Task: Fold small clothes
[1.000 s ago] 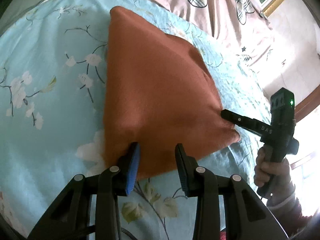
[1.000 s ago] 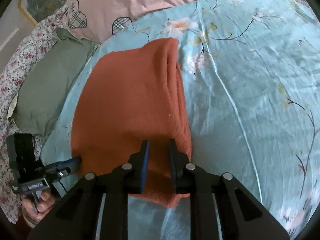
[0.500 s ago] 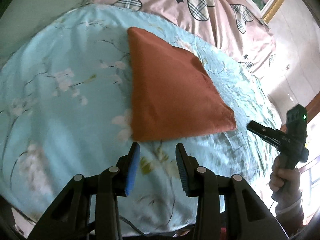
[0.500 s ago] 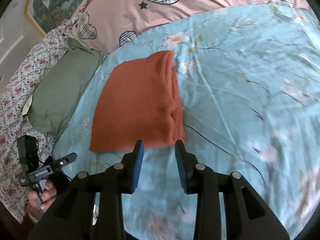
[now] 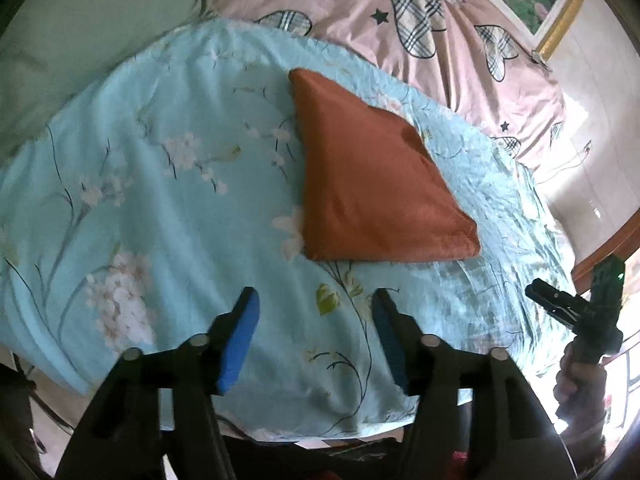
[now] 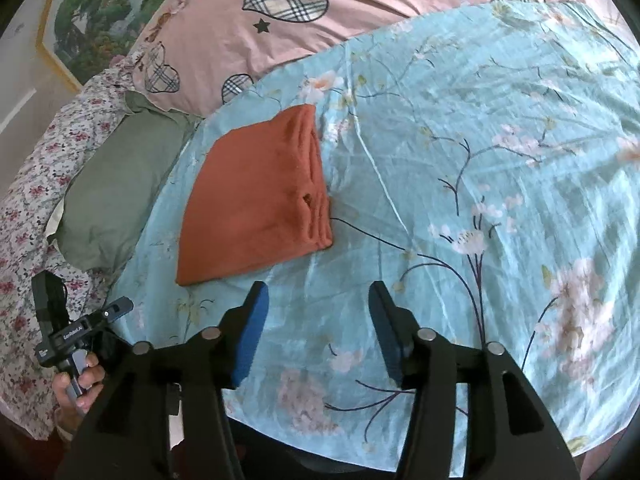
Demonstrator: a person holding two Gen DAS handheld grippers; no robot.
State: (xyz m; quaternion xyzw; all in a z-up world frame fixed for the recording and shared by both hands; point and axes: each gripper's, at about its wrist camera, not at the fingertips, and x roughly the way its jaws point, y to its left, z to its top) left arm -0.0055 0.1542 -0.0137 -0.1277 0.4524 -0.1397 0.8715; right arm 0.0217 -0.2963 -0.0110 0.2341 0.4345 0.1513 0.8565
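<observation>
A folded rust-orange cloth [image 5: 368,184] lies flat on the light blue floral sheet [image 5: 160,208]; the right wrist view shows the cloth [image 6: 256,200] with its stacked folded edges along its right side. My left gripper [image 5: 314,304] hangs back from the cloth's near edge, jaws opening, nothing between the blue pads. My right gripper [image 6: 318,300] also stands off the cloth, jaws opening and empty. Each gripper shows in the other's view: the right one [image 5: 538,290] at far right in a hand, the left one [image 6: 120,306] at lower left in a hand.
A pink quilt with plaid hearts [image 6: 320,8] lies behind the sheet. A green pillow [image 6: 116,188] and a flowered cover [image 6: 28,208] sit left of the cloth. A framed picture [image 6: 80,12] hangs on the wall. The sheet's near edge [image 5: 280,432] drops off below the grippers.
Both grippers let go of the cloth's near edge and pulled back and up. Their jaws have spread wider. The cloth now lies folded and free on the sheet.
</observation>
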